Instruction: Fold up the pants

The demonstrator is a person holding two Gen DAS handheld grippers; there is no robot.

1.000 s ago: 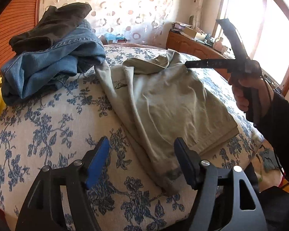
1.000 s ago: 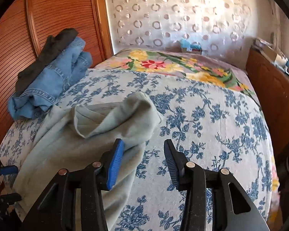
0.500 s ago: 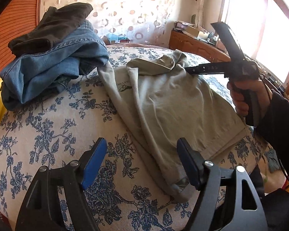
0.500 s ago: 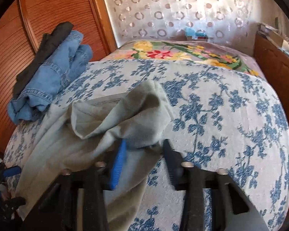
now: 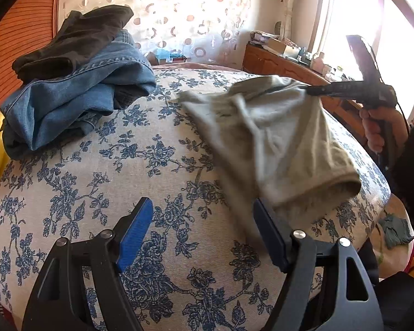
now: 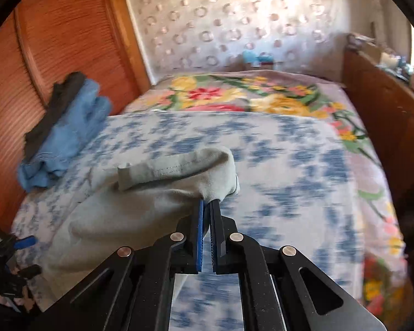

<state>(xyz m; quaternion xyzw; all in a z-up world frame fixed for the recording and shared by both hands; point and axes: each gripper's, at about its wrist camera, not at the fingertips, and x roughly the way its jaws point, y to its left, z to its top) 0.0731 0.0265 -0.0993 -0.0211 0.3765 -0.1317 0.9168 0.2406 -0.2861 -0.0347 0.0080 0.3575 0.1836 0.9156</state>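
Grey-green pants (image 5: 276, 138) lie folded on the blue-flowered bed cover (image 5: 124, 171). My right gripper (image 6: 207, 205) is shut on a corner of the pants (image 6: 140, 209) and holds that end lifted off the bed. From the left wrist view the right gripper (image 5: 314, 90) pinches the far top edge of the cloth, which hangs in a fold toward the bed's near edge. My left gripper (image 5: 204, 229) hovers open over the bed cover just left of the pants' lower end, with nothing between its fingers.
A pile of blue jeans (image 5: 77, 102) with a dark garment (image 5: 74, 38) on top sits at the bed's far left. A wooden wardrobe (image 6: 55, 41) stands behind it. A wooden dresser (image 5: 289, 66) with clutter is at the right, and a floral blanket (image 6: 248, 96) covers the bed's far end.
The right gripper closed on the pants' corner and pulled it up and to the right, dragging the cloth across the bed. The left gripper stayed still and open.
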